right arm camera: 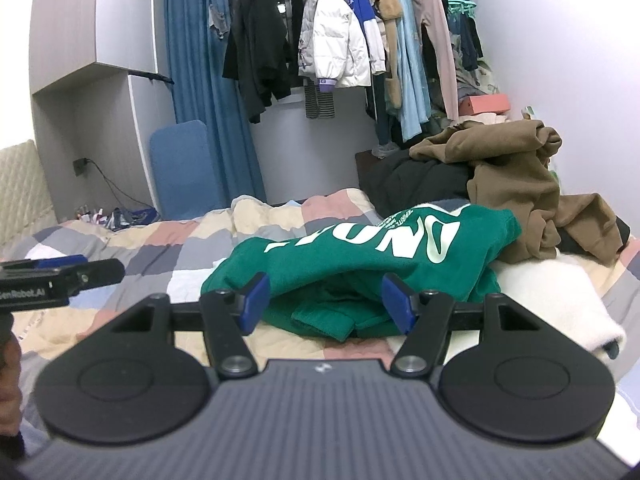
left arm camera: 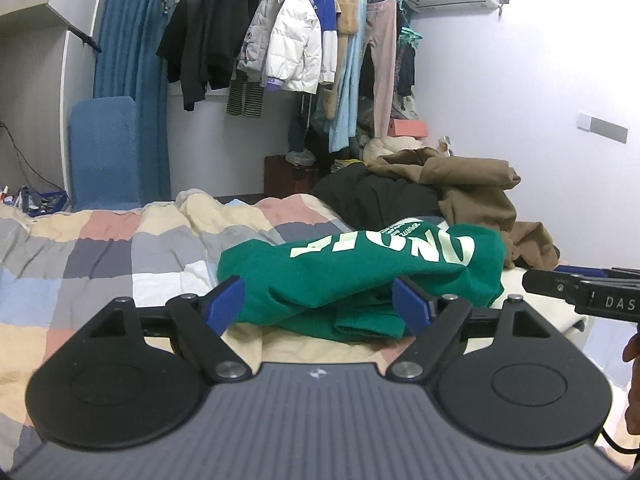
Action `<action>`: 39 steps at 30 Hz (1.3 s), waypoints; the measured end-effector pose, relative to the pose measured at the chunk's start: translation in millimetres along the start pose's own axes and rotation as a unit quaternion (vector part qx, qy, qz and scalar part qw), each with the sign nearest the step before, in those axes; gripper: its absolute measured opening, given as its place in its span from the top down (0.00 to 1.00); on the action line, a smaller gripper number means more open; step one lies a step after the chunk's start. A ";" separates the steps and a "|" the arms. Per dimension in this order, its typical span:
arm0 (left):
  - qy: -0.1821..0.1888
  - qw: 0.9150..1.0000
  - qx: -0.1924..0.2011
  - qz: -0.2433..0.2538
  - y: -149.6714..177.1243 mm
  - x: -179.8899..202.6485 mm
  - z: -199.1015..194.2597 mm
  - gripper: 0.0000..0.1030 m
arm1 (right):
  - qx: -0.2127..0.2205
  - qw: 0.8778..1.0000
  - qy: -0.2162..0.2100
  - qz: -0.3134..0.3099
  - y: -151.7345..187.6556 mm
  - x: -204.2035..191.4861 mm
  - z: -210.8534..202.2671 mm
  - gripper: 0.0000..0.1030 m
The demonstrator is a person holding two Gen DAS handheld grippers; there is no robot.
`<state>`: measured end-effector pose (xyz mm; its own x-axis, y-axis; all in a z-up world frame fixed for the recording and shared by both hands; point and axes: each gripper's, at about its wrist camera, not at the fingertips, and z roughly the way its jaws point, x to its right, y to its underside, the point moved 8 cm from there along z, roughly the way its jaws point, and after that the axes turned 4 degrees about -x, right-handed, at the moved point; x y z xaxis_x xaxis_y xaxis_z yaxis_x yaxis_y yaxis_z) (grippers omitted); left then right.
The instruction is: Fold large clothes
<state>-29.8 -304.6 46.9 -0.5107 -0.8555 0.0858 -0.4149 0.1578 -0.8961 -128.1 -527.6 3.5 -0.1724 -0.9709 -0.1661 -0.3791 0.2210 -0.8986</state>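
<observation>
A green sweatshirt (left arm camera: 360,272) with pale lettering lies folded in a loose bundle on the checked bed cover (left arm camera: 100,264). It also shows in the right wrist view (right arm camera: 360,264). My left gripper (left arm camera: 320,306) is open and empty, its blue pads just short of the sweatshirt's near edge. My right gripper (right arm camera: 326,304) is open and empty too, at the same near edge. Each gripper shows in the other's view: the right one at the right edge (left arm camera: 580,288), the left one at the left edge (right arm camera: 60,276).
A brown garment (left arm camera: 472,196) lies heaped over a black one (left arm camera: 372,196) at the far right of the bed. A white folded piece (right arm camera: 552,296) lies right of the sweatshirt. A rail of hanging clothes (left arm camera: 296,40), a blue curtain (left arm camera: 132,60) and a blue board (left arm camera: 104,152) stand beyond the bed.
</observation>
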 end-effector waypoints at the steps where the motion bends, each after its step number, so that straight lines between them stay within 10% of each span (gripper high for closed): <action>1: 0.001 1.000 0.000 -0.003 -0.1 -0.4 -0.5 0.16 | -0.002 1.000 0.000 0.000 0.2 -0.3 0.7 0.37; 26: -0.008 1.000 0.000 -0.018 2.6 -2.7 -2.6 0.00 | -0.010 1.000 0.027 -0.003 1.9 0.5 4.6 0.35; 31: -0.013 1.000 0.000 -0.016 2.7 -3.1 -3.0 0.00 | -0.008 0.999 0.031 -0.003 2.1 1.3 6.3 0.00; 39: -0.012 1.000 -0.003 -0.013 3.6 1.4 -2.7 0.00 | -0.012 0.999 0.038 -0.006 7.8 1.8 9.0 0.00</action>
<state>-34.1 -303.9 45.0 -0.4816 -0.8710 0.0975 -0.4316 0.1389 -0.8913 -123.2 -528.5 -7.5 -0.2357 -0.9641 -0.1226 -0.4030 0.2118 -0.8904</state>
